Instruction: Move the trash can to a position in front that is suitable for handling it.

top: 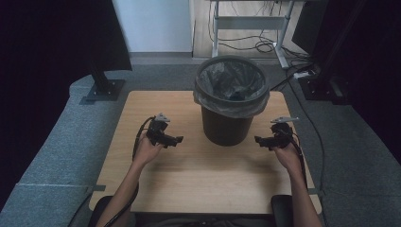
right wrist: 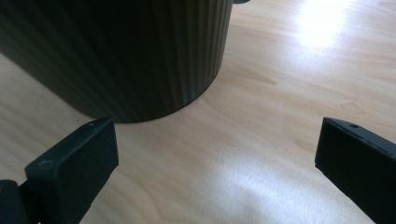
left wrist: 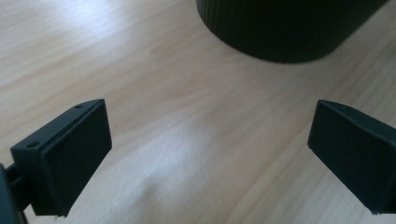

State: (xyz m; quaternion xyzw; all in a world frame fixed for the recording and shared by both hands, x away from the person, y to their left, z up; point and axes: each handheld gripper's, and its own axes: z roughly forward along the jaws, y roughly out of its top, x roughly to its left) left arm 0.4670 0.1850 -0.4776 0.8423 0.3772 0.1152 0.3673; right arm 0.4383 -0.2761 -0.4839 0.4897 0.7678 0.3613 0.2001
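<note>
Left gripper (top: pixel 178 140): held over the table left of the bin, jaws spread wide with bare wood between them – nothing gripped.
Right gripper (top: pixel 257 140): held over the table right of the bin, jaws likewise wide apart and empty.
Aim: both pointing inward at the bin's lower wall, one from each side – neither touching it.
Waste bin (top: pixel 226 126): standing upright at the far middle of the table, between the two grippers, dark and ribbed down its side.
Bin liner (top: pixel 231 101): grey plastic folded out over the rim, crumpled inside the mouth.
Left gripper view: left gripper (left wrist: pixel 205 149) just above the boards, waste bin (left wrist: pixel 280 28) rising at the far edge, a stretch of wood short of the jaws.
Right gripper view: right gripper (right wrist: pixel 215 168) closer in, waste bin (right wrist: pixel 121 51) looming at far left, its base just beyond the left jaw.
Table (top: pixel 198 179): pale wood, bright glare patches on the grain.
Hands: left hand (top: pixel 146 152) and right hand (top: pixel 287 153) wrapped round the grips, forearms coming in from the near edge.
Cables: black leads trailing back from each gripper along the forearms.
</note>
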